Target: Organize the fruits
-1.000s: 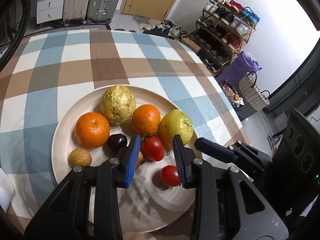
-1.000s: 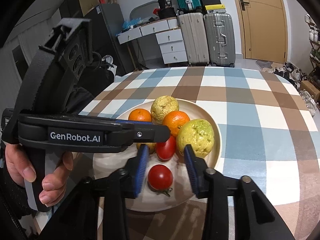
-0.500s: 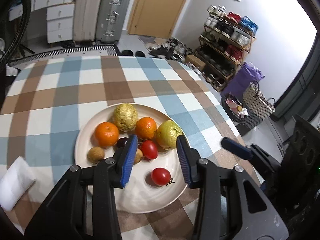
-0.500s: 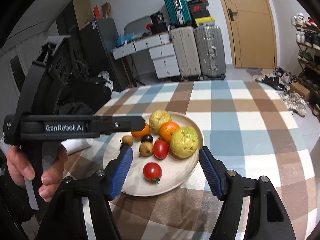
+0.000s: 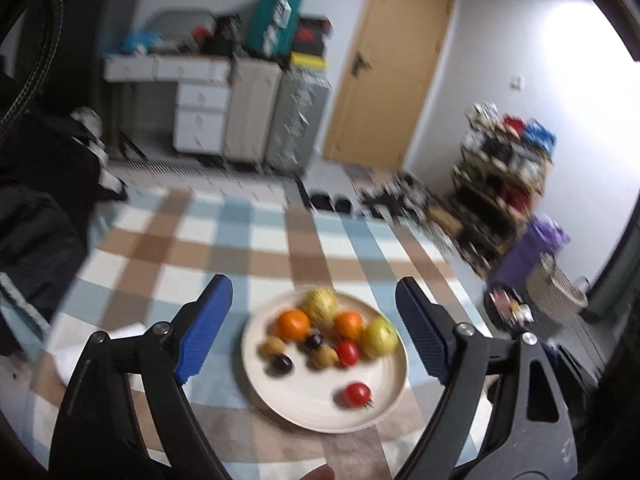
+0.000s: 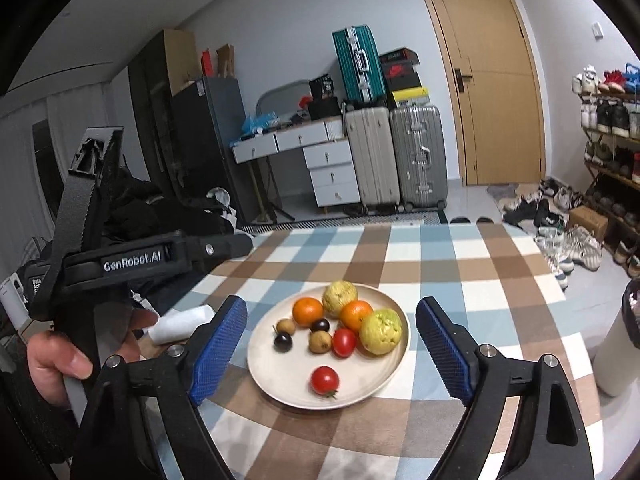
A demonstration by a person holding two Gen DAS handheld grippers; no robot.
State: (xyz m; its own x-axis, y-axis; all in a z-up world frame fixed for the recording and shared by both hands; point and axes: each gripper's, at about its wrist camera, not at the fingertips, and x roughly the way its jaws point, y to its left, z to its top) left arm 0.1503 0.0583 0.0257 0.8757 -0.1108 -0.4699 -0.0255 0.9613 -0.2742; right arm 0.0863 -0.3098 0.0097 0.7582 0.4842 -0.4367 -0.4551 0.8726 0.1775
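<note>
A cream plate (image 6: 280, 376) on the checked tablecloth holds two oranges (image 6: 307, 311), two yellow-green guavas (image 6: 380, 331), two tomatoes (image 6: 325, 380), dark plums (image 6: 283, 341) and small brown fruits (image 6: 320, 341). The plate also shows, blurred, in the left wrist view (image 5: 296, 396). My right gripper (image 6: 330, 346) is open and empty, held back from the plate above the table. My left gripper (image 5: 316, 330) is open and empty, also back from the plate; its body shows at the left of the right wrist view (image 6: 136, 260).
A rolled white cloth (image 6: 182, 322) lies on the table left of the plate. A white bottle (image 6: 618, 356) stands at the table's right edge. Suitcases, drawers and a shoe rack stand beyond the table.
Both grippers have pulled back and up from the plate and opened wide. One tomato now lies alone at the plate's near side. The left view has become blurred.
</note>
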